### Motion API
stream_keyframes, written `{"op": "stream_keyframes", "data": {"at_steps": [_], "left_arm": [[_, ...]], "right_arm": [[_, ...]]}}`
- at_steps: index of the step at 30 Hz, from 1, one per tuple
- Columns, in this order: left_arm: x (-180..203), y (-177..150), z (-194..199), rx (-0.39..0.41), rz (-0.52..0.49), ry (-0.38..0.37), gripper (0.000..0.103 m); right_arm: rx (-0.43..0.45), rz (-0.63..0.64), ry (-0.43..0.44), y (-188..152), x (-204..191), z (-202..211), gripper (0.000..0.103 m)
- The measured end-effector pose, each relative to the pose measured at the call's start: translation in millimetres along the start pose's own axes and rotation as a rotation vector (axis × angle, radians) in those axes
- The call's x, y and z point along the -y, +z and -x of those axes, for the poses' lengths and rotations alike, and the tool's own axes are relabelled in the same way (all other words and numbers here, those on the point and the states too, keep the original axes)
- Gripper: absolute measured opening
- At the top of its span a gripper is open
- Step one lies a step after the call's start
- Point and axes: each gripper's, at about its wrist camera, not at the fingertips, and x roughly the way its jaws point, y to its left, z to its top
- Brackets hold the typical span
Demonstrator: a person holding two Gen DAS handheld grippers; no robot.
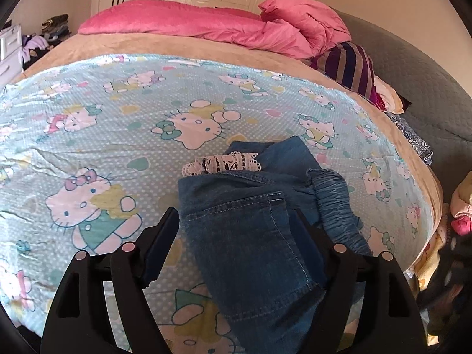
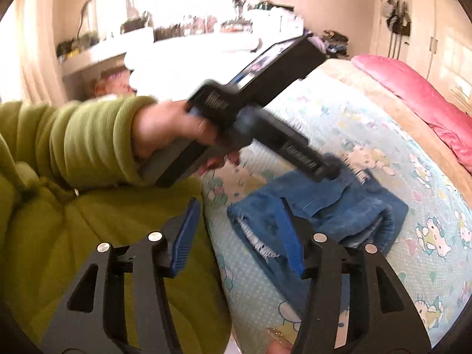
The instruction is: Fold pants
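Small blue denim pants (image 1: 253,224) with white lace trim (image 1: 219,163) lie folded in a bundle on the Hello Kitty sheet (image 1: 103,135). My left gripper (image 1: 234,224) is open just above them, one finger on each side of the back pocket. In the right wrist view the pants (image 2: 330,209) lie near the bed's edge, and the left gripper (image 2: 330,168), held in a hand, reaches over them. My right gripper (image 2: 239,224) is open and empty, pulled back by the bed edge, with its right finger (image 2: 290,236) over the frayed hem.
A pink duvet (image 1: 206,26) and striped cushion (image 1: 348,67) lie at the far end of the bed. A grey headboard (image 1: 413,82) runs along the right. The person's green sleeve (image 2: 82,138) and body fill the left of the right wrist view.
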Motion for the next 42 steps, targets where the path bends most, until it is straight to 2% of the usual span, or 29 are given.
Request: {"op": "stream_keyframes", "data": {"at_steps": [6,11,17,20,25,32,37,39,42], "left_arm": [[1,-4,14,0.022,-0.005,0.02,0.076],[0,-11,24,0.027,-0.018,0.045,0.076],[-2,-16,27,0.016,-0.01,0.065,0.077],[-4,-18,26,0.017,-0.003,0.085,0.098],[-6,-20,24,0.008,0.01,0.089,0.098],[-8,-24,10,-0.03,0.019,0.09,0.098],[-12,-30,-4,-0.071,0.043,0.073,0.098],[-13,-32,-9,-0.083,0.057,0.058,0.098],[-14,-33,-17,-0.097,0.076,0.025,0.098]], "right_arm": [[0.089,-0.092,-0.096,6,30,19,0.064],[0.136,-0.172,-0.193,4,52,27,0.068],[0.133,-0.308,-0.28,-7,88,26,0.075],[0.112,-0.366,-0.312,-15,104,21,0.079],[0.066,-0.417,-0.36,-26,118,10,0.083],[-0.007,-0.503,-0.38,-43,138,-10,0.083],[-0.034,-0.585,-0.355,-55,153,-20,0.083],[-0.047,-0.621,-0.332,-60,161,-25,0.08],[-0.073,-0.663,-0.293,-65,171,-35,0.069]]}}
